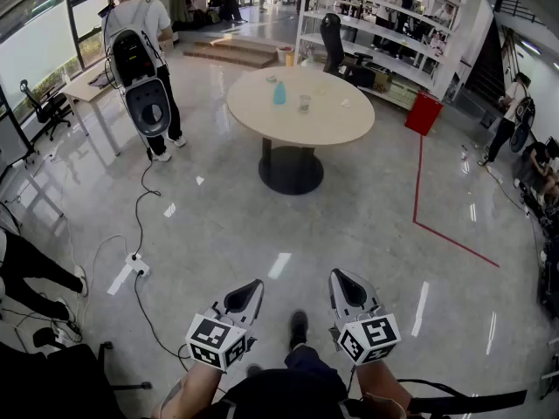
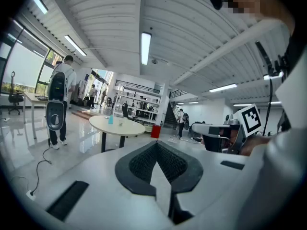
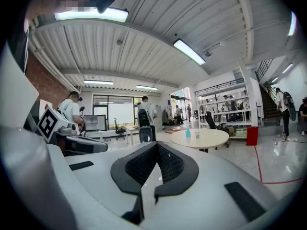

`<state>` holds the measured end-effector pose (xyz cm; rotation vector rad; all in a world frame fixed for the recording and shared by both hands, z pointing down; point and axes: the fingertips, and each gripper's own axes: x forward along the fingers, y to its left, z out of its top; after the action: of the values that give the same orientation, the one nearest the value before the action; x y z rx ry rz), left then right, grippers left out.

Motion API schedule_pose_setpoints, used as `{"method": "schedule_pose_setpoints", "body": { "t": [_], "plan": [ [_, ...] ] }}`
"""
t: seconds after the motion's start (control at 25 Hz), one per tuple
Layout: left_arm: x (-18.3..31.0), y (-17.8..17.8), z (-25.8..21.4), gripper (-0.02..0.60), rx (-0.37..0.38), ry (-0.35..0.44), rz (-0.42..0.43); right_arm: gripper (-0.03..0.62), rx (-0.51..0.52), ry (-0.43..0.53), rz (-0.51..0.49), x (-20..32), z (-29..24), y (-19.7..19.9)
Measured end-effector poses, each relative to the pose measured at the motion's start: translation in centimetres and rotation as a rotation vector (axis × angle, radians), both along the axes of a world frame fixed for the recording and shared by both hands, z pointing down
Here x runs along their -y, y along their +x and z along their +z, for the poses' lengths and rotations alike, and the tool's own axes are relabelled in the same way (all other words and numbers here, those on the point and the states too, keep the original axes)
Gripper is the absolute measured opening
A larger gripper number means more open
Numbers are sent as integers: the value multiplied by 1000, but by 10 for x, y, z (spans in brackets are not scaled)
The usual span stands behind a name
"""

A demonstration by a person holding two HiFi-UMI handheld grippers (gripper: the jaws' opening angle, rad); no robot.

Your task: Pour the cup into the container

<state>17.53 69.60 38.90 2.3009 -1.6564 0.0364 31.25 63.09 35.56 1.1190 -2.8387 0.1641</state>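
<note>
Head view: my left gripper [image 1: 251, 291] and right gripper [image 1: 343, 283] are pressed shut, empty, low at six o'clock, since the round table [image 1: 336, 122] carrying the blue cup [image 1: 279, 93] and clear container [image 1: 304, 103] sits well off at twelve.

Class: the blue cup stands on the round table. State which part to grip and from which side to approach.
Grip the blue cup mid-wall, approaching level from the near edge of the table. It stands upright, and the clear container is on its right, so its left and front look freer.
</note>
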Motion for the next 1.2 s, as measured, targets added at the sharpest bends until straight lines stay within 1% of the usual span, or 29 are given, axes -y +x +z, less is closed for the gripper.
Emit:
{"method": "schedule_pose_setpoints", "body": {
  "t": [0.16,0.24,0.32,0.4,0.56,0.72,0.84,1.04,1.2],
  "plan": [
    [50,-5,1,0,-2,-6,-14,2,5,13,-18,53,1,-5],
    [79,-4,-1,0,11,-13,-10,2,15,24,-28,84,-2,-7],
    [112,-6,-4,0,31,-6,-12,2,28,27,-39,115,-4,-10],
    [144,-7,-11,0,33,5,-25,2,36,26,-56,146,-6,-10],
    [201,-7,-21,0,26,19,-56,2,26,57,-78,210,-14,-6],
    [261,-15,-27,0,48,29,-76,2,18,68,-94,276,-15,-7],
    [298,-26,-30,0,78,24,-75,2,15,46,-93,315,-8,-14],
    [355,-60,-21,0,67,31,-76,2,16,40,-89,364,4,-46],
    [443,-89,-3,0,38,29,-47,2,-6,31,-46,444,22,-72]
  ]
}}
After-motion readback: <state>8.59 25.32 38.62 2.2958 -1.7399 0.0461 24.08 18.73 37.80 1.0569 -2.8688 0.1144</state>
